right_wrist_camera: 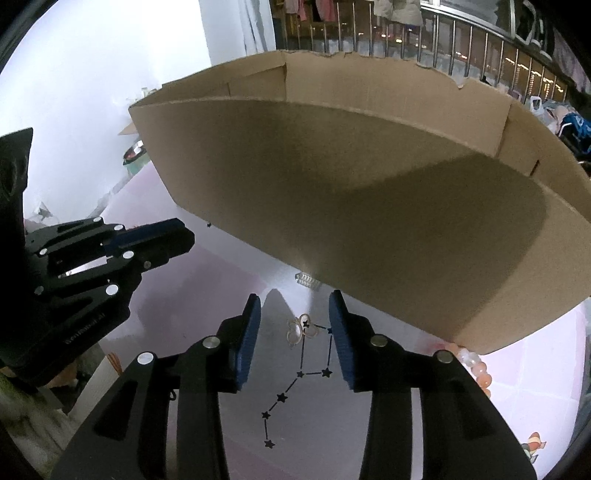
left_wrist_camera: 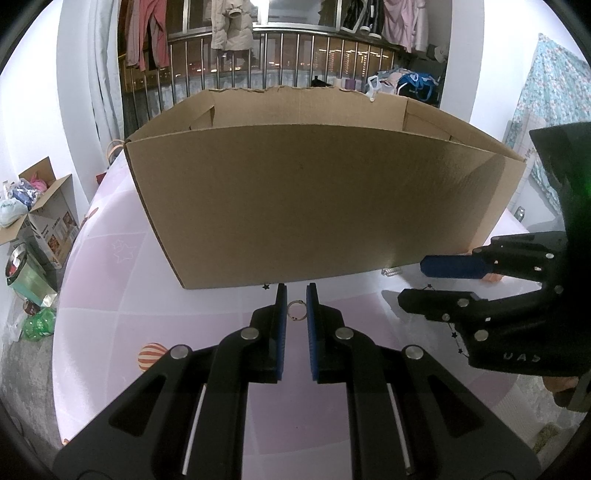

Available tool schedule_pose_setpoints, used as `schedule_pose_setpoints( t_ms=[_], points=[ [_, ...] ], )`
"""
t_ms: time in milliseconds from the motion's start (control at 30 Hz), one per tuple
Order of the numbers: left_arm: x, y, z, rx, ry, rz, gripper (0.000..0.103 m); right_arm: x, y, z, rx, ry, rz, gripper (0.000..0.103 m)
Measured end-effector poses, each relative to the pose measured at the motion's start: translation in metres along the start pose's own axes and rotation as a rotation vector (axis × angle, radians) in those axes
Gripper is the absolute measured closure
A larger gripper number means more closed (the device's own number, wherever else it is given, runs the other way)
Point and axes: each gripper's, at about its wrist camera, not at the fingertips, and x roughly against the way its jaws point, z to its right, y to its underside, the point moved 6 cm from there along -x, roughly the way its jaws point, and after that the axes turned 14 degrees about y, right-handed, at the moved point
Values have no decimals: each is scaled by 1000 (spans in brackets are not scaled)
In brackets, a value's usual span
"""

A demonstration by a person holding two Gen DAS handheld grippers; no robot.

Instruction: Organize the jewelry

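Now straddling small silver ring (left_wrist_camera: 296, 310) with spread left gripper (left_wrist_camera: 296, 295), framing thin gold clover bracelet (right_wrist_camera: 302, 329) with spread right gripper (right_wrist_camera: 294, 308)

— Where am I working?

— In somebody's home, by the balcony. Beyond my fingers, clothes (left_wrist_camera: 232, 26) hang above a metal railing (left_wrist_camera: 280, 59), with city lights behind the bars.

— Anything else homely?

— A curtain (left_wrist_camera: 107, 74) at the left, an open carton of bags (left_wrist_camera: 40, 206) on the floor, and a pink patterned tablecloth (left_wrist_camera: 122, 258) under me.
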Motion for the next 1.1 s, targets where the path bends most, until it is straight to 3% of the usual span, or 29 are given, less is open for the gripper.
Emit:
schedule_pose_setpoints(
  t_ms=[200, 733, 1100],
  points=[
    [1, 2, -3, 6, 10, 2, 94, 17, 6, 0, -17, -11, 34, 65],
    [-12, 0, -12, 35, 44, -27, 94, 5, 18, -15, 12, -146, -34, 65],
    [-18, 0, -13, 36, 66, -29, 94, 2, 15, 2, -17, -78, -55, 65]
  ],
)
